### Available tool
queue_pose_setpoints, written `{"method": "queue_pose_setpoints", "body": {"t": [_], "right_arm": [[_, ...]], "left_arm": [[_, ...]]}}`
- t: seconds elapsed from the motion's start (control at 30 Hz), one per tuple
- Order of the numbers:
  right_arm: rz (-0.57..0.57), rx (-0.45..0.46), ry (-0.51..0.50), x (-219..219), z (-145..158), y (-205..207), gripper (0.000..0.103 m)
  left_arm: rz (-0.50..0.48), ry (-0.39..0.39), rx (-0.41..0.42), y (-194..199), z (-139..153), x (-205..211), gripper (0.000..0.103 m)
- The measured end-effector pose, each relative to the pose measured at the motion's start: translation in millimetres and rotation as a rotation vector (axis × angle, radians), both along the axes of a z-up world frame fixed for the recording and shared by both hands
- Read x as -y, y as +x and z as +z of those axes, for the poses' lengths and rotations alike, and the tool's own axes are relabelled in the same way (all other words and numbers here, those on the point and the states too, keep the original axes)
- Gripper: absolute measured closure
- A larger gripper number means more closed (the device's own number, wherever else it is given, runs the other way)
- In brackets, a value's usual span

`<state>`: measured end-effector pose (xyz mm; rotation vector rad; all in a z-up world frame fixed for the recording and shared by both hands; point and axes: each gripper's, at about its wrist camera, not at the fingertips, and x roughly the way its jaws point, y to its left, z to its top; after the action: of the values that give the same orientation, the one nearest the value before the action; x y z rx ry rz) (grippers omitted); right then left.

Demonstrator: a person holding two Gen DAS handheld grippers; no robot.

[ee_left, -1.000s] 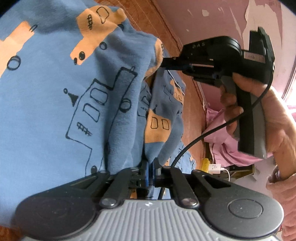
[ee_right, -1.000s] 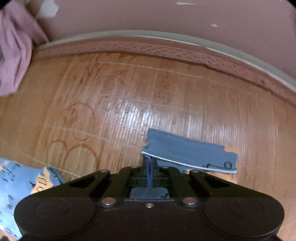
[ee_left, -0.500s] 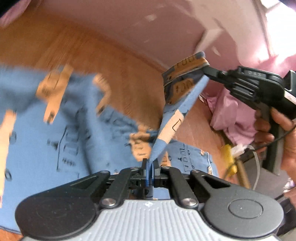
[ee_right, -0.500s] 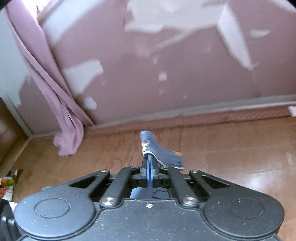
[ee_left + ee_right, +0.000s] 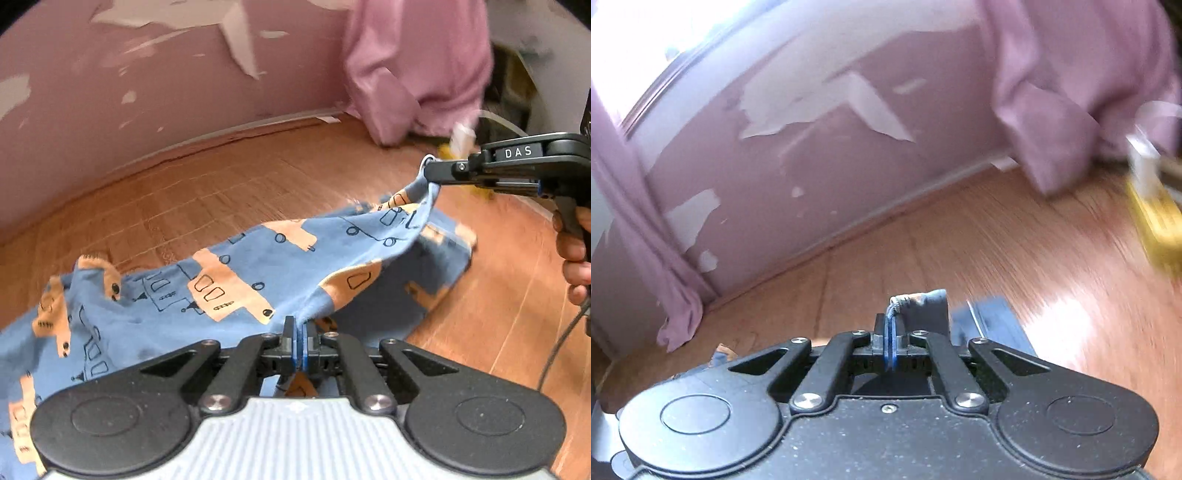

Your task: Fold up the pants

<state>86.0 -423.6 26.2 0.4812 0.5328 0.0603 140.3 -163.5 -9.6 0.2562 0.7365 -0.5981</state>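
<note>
Fingers (image 5: 289, 334) of the left gripper (image 5: 297, 345) clamped together on a fold of the blue printed pants (image 5: 229, 280). Right gripper (image 5: 430, 173) likewise pinched on a hem, ahead and to the right. Between both, stretched and draped over the wooden floor (image 5: 229, 192).

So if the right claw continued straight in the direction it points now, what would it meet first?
Apart from the pants edge it already pinches, the right claw would probably reach the bare wooden floor first, then the peeling pink wall behind. The way looks free, though depth is unclear in this blurred view.
</note>
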Motion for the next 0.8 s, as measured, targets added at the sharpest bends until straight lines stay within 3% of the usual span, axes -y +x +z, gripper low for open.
{"method": "queue_pose_setpoints", "body": {"t": [0.1, 0.2, 0.33, 0.43, 0.63, 0.7, 0.73, 0.8], "right_arm": [[-0.048, -0.025, 0.036, 1, -19, -14, 0.102], [-0.082, -0.093, 0.119, 8, -34, -18, 0.087], [-0.091, -0.095, 0.226, 11, -41, -20, 0.067], [-0.092, -0.091, 0.272, 14, -40, -19, 0.061], [-0.172, -0.131, 0.396, 30, -51, -15, 0.062], [-0.190, -0.140, 0.426, 34, -54, -10, 0.078], [-0.181, -0.148, 0.412, 32, -53, -4, 0.092], [-0.144, -0.111, 0.341, 25, -44, 4, 0.093]], "left_arm": [[-0.025, 0.045, 0.028, -6, -2, 6, 0.100], [-0.036, 0.058, 0.030, -5, -5, 10, 0.100], [-0.029, 0.062, 0.016, -2, -5, 10, 0.100], [-0.021, 0.059, 0.001, -1, -5, 9, 0.100], [-0.026, 0.058, 0.014, -5, -2, 5, 0.100], [-0.025, 0.058, 0.015, -5, -1, 4, 0.100], [-0.024, 0.056, 0.013, -6, 0, 3, 0.100], [-0.019, 0.049, 0.016, -6, 2, 2, 0.100]]}}
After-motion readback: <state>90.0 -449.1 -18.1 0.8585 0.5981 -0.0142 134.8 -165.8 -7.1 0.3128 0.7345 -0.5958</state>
